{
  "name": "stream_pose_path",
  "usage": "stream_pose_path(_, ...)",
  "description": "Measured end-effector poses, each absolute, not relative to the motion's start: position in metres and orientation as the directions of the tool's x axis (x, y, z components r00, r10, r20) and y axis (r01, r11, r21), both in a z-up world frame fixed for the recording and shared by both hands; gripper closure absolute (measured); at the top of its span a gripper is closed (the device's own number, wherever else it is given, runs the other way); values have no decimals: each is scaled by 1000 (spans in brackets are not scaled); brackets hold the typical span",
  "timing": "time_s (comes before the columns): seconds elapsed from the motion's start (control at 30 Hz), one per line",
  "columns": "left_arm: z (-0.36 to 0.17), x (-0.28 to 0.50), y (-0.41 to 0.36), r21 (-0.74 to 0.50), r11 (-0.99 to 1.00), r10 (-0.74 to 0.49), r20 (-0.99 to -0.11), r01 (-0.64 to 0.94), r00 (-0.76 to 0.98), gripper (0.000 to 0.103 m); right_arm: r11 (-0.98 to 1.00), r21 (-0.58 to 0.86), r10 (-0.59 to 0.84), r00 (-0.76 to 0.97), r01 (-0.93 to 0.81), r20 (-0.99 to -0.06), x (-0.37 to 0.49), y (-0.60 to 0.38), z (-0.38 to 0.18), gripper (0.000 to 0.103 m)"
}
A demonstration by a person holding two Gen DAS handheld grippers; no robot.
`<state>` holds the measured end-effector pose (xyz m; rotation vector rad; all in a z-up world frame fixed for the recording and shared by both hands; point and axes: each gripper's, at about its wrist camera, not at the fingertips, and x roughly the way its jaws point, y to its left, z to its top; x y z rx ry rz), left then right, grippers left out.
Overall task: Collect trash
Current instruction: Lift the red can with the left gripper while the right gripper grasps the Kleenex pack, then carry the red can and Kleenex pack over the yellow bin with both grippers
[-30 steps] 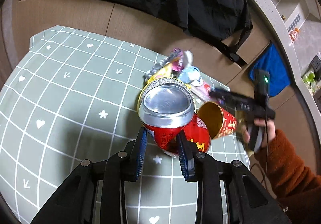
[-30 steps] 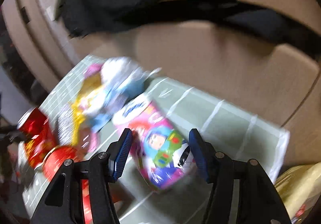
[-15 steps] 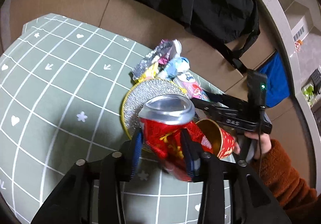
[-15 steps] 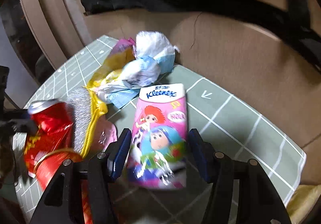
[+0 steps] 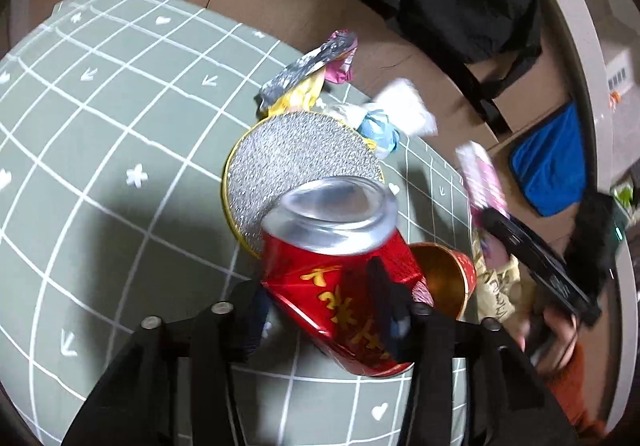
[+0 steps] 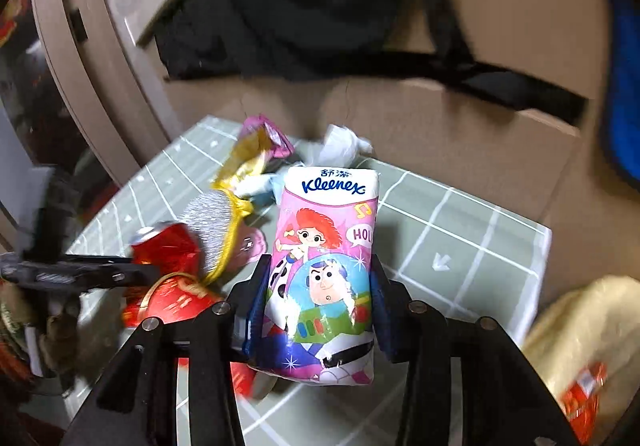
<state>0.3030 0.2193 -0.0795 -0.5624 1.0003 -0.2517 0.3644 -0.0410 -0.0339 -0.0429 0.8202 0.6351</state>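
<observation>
Red and dented, the soda can (image 5: 340, 270) sits clamped between the fingers of the left hand-held gripper (image 5: 320, 310), tilted with its silver top toward the camera and lifted clear of the green grid-patterned mat (image 5: 100, 166) that covers the bench. Behind the can a round glittery silver lid with a gold rim (image 5: 296, 170) stands on edge, and just right of the can a red paper cup (image 5: 444, 278) lies on its side with its gold inside showing. Crumpled wrappers (image 5: 316, 70) and a wad of white tissue (image 5: 404, 110) are heaped toward the far edge of the mat. On the right wrist view, the right hand-held gripper (image 6: 320, 298) grips a pink Kleenex tissue pack (image 6: 324, 270) printed with cartoon figures, both fingers pressed against its sides and the pack standing upright, its bottom end raised above the mat (image 6: 460, 238). From that side the same can (image 6: 164, 246), lid (image 6: 212, 222) and cup (image 6: 176, 298) show at the left, with the wrappers (image 6: 256, 154) near the mat's far corner. A black bag (image 6: 304, 6) lies on the brown surface beyond the mat, and a blue cloth (image 5: 548, 162) shows at the right of the left wrist view.
</observation>
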Motion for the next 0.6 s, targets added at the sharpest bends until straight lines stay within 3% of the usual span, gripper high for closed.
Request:
stream_pose_path(0.13,-70,298,209,-548,836,-438,-702,-33,561,71,811,211,534,542,-546,-649,336,-51,-17,62)
stream_pose_path(0.33,-36,285,188,-432,902,-325,-680,-1,657,72,805,206,547,562,-556,-621,311,-61,-6,62)
stream_pose_path(0.6,22,266,154,-231,973,-156,-584,22,796,72,812,214,557,609,-543,-565,294,-81,11,62)
